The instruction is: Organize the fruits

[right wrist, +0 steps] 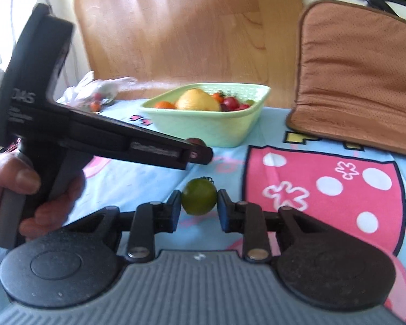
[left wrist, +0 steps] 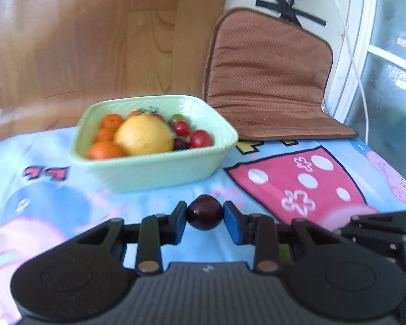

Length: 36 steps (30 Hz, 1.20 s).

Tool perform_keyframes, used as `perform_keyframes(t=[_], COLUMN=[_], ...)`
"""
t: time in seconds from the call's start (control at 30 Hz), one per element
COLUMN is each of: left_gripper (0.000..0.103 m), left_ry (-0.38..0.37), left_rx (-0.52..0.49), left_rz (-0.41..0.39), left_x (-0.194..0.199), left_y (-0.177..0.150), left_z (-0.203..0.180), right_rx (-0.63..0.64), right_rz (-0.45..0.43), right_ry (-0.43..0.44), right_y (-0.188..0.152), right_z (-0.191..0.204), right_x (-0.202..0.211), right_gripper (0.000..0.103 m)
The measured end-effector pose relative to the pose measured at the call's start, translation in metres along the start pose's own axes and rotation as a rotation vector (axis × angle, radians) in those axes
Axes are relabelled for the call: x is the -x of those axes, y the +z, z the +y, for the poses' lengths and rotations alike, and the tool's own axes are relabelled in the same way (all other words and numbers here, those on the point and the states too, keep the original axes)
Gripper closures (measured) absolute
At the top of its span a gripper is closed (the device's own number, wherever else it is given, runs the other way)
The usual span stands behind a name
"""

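My left gripper (left wrist: 205,218) is shut on a dark red cherry tomato (left wrist: 204,212), both blue pads pressing its sides just above the cartoon bedsheet. My right gripper (right wrist: 199,203) is shut on a green cherry tomato (right wrist: 199,196) with a small stalk on top. A pale green basket (left wrist: 159,166) stands further back, filled with a large yellow fruit (left wrist: 144,135), small oranges (left wrist: 105,150) and red cherry tomatoes (left wrist: 200,138). In the right wrist view the same basket (right wrist: 211,128) lies ahead, and the left gripper (right wrist: 197,151) crosses from the left in a person's hand (right wrist: 27,189).
A brown padded cushion (left wrist: 268,81) leans against the wall behind the basket on the right. A wooden headboard (left wrist: 94,27) rises at the back. A clear plastic bag (right wrist: 100,92) with a few small fruits lies at the far left. A white cable (left wrist: 357,62) hangs down the wall.
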<state>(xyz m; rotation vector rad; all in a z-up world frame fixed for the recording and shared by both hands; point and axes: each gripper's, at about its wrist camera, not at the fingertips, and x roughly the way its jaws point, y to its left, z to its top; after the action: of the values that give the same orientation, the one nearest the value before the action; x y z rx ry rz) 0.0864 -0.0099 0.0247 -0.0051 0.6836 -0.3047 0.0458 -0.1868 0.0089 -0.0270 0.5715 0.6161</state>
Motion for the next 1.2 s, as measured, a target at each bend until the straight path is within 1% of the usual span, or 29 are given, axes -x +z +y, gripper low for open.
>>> perform_keyframes(t=[0.13,0.23,0.37,0.47,0.6,0.67,0.73,0.77,0.9,0.97,1.07,1.2], left_gripper=[0.073,0.073,0.073,0.073,0.073,0.071,0.061,0.054,0.053,0.052,0.049,0.049], left_ry=[-0.007,-0.01,0.002,0.001,-0.017,-0.015,-0.013,-0.005,0.007,0.012,0.026,0.038], left_rx=[0.013,0.01,-0.017,-0.02,-0.003,-0.003,-0.003,-0.002,-0.004,0.001,-0.001,-0.019], left_rz=[-0.017,-0.023,-0.024,-0.03,-0.024,-0.034,-0.039,-0.045,-0.063,-0.068,-0.071,-0.085], left_x=[0.044,0.071,0.095,0.106,0.109,0.11,0.113,0.114,0.12,0.12,0.118,0.115], left_y=[-0.025,-0.046,-0.073,-0.088,-0.101,-0.105,-0.107,-0.107,-0.107,-0.108,-0.107,-0.106], left_z=[0.015,0.021,0.019,0.017,0.017,0.016,0.015,0.015,0.016,0.017,0.016,0.011], right_rx=[0.007,0.034,0.103,0.127,0.134,0.133,0.125,0.12,0.12,0.122,0.125,0.111], right_rz=[0.001,0.003,0.008,0.013,0.022,0.028,0.033,0.035,0.027,0.019,0.015,0.026], right_ry=[0.036,0.061,0.063,0.063,0.057,0.05,0.039,0.035,0.026,0.023,0.026,0.025], right_y=[-0.008,-0.014,-0.022,-0.028,-0.033,-0.036,-0.039,-0.04,-0.041,-0.041,-0.043,-0.046], right_z=[0.017,0.037,0.063,0.076,0.086,0.088,0.089,0.089,0.092,0.094,0.095,0.092], right_x=[0.011,0.018,0.025,0.029,0.033,0.034,0.035,0.035,0.038,0.039,0.039,0.034], right_gripper=[0.072,0.072,0.072,0.072,0.072,0.071,0.071,0.071,0.069,0.059,0.058,0.057])
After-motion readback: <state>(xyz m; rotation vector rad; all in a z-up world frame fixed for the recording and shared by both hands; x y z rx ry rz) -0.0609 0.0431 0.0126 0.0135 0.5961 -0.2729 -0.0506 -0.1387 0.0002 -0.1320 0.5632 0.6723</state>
